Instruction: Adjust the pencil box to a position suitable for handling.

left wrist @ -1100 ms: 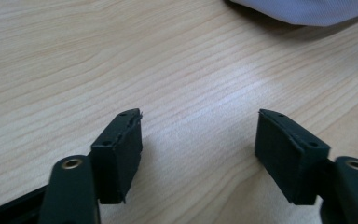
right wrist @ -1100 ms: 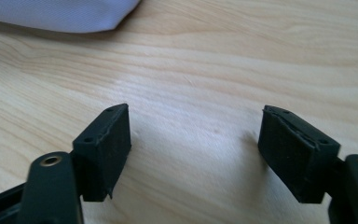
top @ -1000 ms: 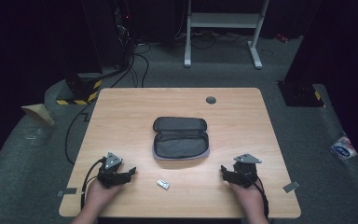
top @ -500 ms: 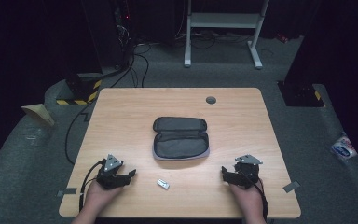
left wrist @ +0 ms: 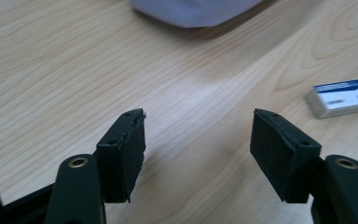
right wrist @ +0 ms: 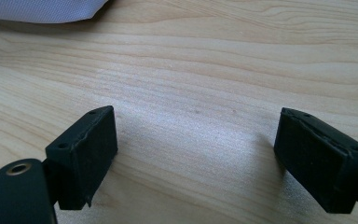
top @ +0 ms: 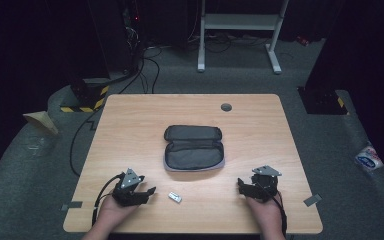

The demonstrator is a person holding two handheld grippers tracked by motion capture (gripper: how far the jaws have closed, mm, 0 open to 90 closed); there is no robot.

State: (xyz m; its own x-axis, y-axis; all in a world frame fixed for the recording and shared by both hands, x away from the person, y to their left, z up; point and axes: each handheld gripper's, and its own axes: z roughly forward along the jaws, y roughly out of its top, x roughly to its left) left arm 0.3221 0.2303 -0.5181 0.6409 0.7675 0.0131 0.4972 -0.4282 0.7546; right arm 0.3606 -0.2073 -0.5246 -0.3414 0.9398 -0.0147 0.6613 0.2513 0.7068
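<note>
High view first, from the left: the left claw [top: 147, 191] rests low on the near edge of the wooden counter [top: 130, 120], the person's left hand [top: 114, 210] cupped behind it and the wrist coming up from the bottom edge. Its jaws stand wide apart with nothing between them, as the left gripper view confirms. Just to its right lies the small white eraser [top: 175, 197], flat on the wood, untouched and apart from both claws; in the left gripper view the eraser [left wrist: 342, 96] sits beyond the right jaw. Farther back at the middle of the counter is the grey zip pouch [top: 194, 147], lying open. On the right, the right claw [top: 241, 184] also sits low near the front edge, held by the right hand [top: 266, 212], jaws spread wide and empty over bare wood. By my reading the work has barely begun: nothing is gripped, and the eraser is probably to be picked up and placed in the pouch.
</note>
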